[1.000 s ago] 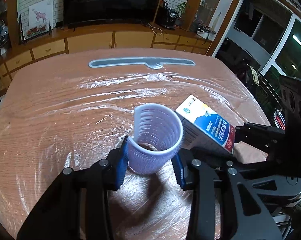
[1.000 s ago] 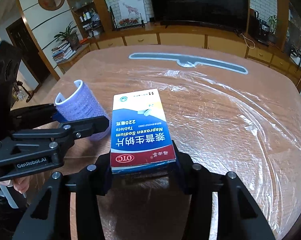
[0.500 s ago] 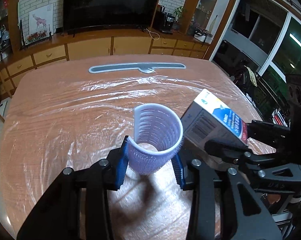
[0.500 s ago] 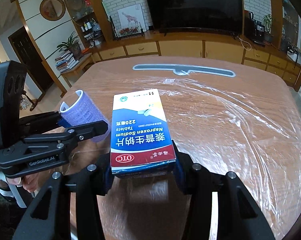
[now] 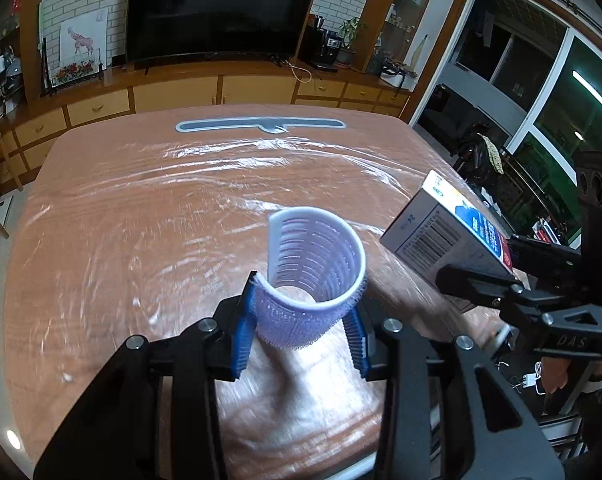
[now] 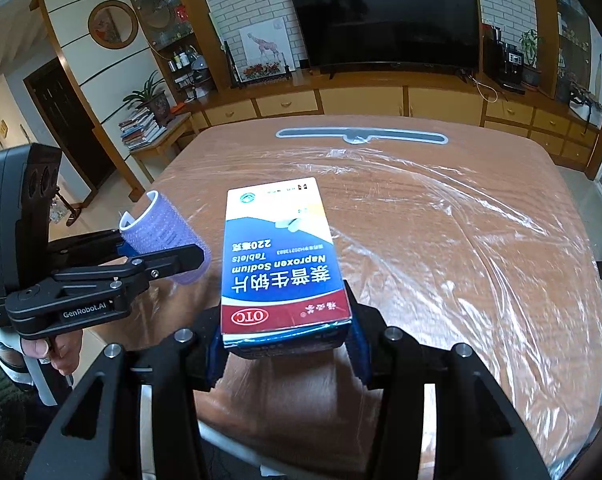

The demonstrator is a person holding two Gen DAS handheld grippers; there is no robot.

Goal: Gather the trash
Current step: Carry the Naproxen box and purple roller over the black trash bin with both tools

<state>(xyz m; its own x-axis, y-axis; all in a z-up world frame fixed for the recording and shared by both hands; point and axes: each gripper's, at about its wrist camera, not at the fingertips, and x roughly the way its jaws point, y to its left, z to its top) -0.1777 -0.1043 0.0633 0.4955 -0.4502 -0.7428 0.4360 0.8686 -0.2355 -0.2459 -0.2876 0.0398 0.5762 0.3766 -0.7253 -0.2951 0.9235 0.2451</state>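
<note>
**Hair roller and tablet box held above a plastic-covered table**

A lilac hair roller [image 5: 315, 276], a short open tube with a bristly outer skin and a slit down one side, sits low in the centre of the left wrist view. The left gripper [image 5: 301, 330] pinches it between two blue pads, one on each side of its lower end, and the roller's open mouth tilts up and away from the camera. It is lifted clear of the table.

To the right in the same view, a medicine box [image 5: 447, 234] shows its grey barcode side, clamped in the black fingers of the other tool.

In the right wrist view that medicine box [image 6: 281, 256] fills the centre. It is white, blue and red, printed with "Naproxen Sodium Tablets" and "OTC", the text upside down to the camera. The right gripper [image 6: 287, 346] grips its near end between blue pads, and the box sticks out forward over the table. At the left of this frame the left gripper [image 6: 153, 252] appears side-on with the hair roller [image 6: 163, 226] in its fingers, and part of a person's hand [image 6: 57, 354] wraps its handle at the lower left edge.

Below both tools lies a wooden table [image 6: 461, 240] under wrinkled clear plastic film. A long grey strip [image 6: 361, 135] lies across its far end. Beyond, in the upper frame, a dark television [image 6: 385, 20] stands on a low wooden cabinet against a white brick wall, with a giraffe picture [image 6: 265, 50] to its left.
</note>
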